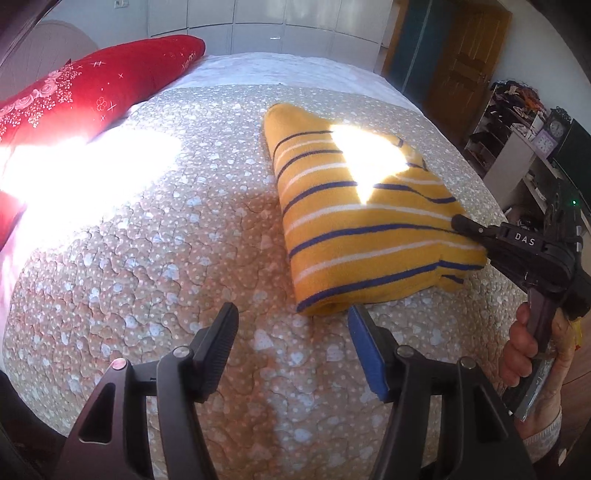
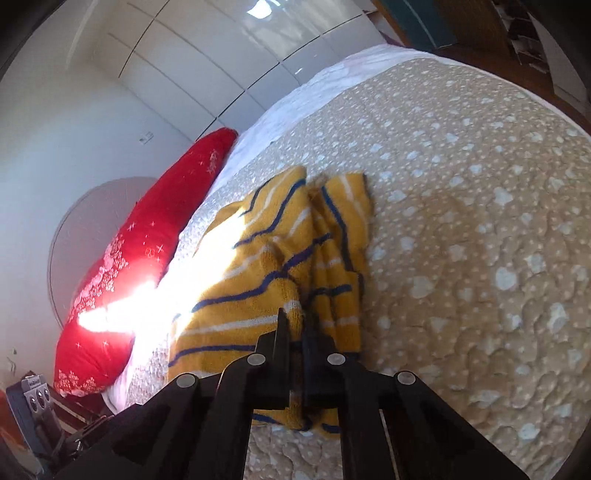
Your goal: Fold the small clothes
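Observation:
A yellow garment with blue and white stripes lies folded on the beige dotted bedspread. My left gripper is open and empty, just in front of the garment's near edge. My right gripper comes in from the right and is shut on the garment's right edge. In the right wrist view the right gripper pinches the striped cloth between closed jaws, and the fabric bunches ahead of them.
A red pillow lies at the bed's left. A bright sun patch washes out part of the bedspread. White wardrobe doors stand behind. A wooden door and cluttered shelves are at the right.

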